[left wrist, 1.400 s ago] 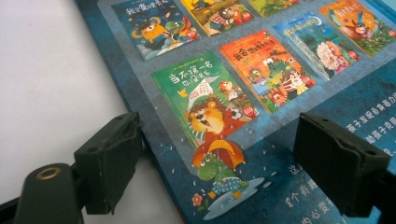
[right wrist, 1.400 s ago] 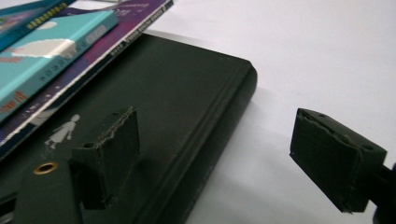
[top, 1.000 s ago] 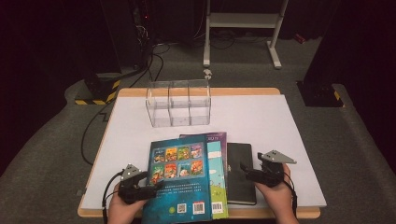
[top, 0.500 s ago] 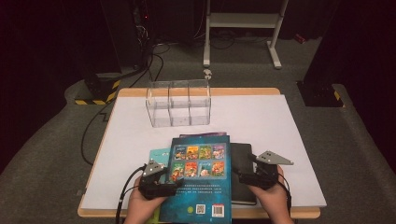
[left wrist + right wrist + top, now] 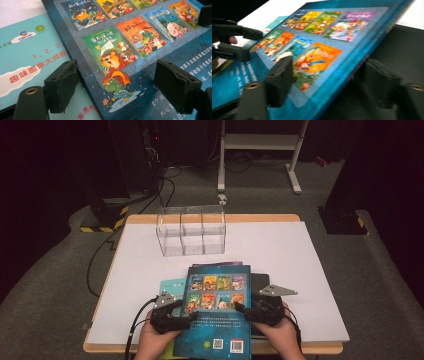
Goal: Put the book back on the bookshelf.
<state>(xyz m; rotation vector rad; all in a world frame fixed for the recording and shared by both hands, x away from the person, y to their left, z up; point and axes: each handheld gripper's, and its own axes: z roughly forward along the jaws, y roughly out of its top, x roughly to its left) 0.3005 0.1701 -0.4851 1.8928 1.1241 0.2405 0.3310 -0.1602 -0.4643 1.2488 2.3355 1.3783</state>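
Two grippers are at the near edge of the desk [image 5: 280, 245], one in each of the person's hands. The left gripper [image 5: 186, 310] has its jaws astride the left edge of the blue picture book [image 5: 217, 320], one above the cover and one below, standing clear of the cover in its own view, so it is released rather than clamped. The right gripper [image 5: 241, 309] straddles the book's right edge the same way; its jaws have just been closing with the edge between them, though I cannot tell whether the pads press yet (that view is blurred). The book lies at the near middle of the desk, back cover up, showing eight small cover pictures in two rows of four. Under it: one teal book [image 5: 172, 285] showing at the left, one black book [image 5: 260, 282] at the right, one purple edge [image 5: 226, 263] beyond. Further back stands one clear plastic organiser [image 5: 191, 230] with three compartments.
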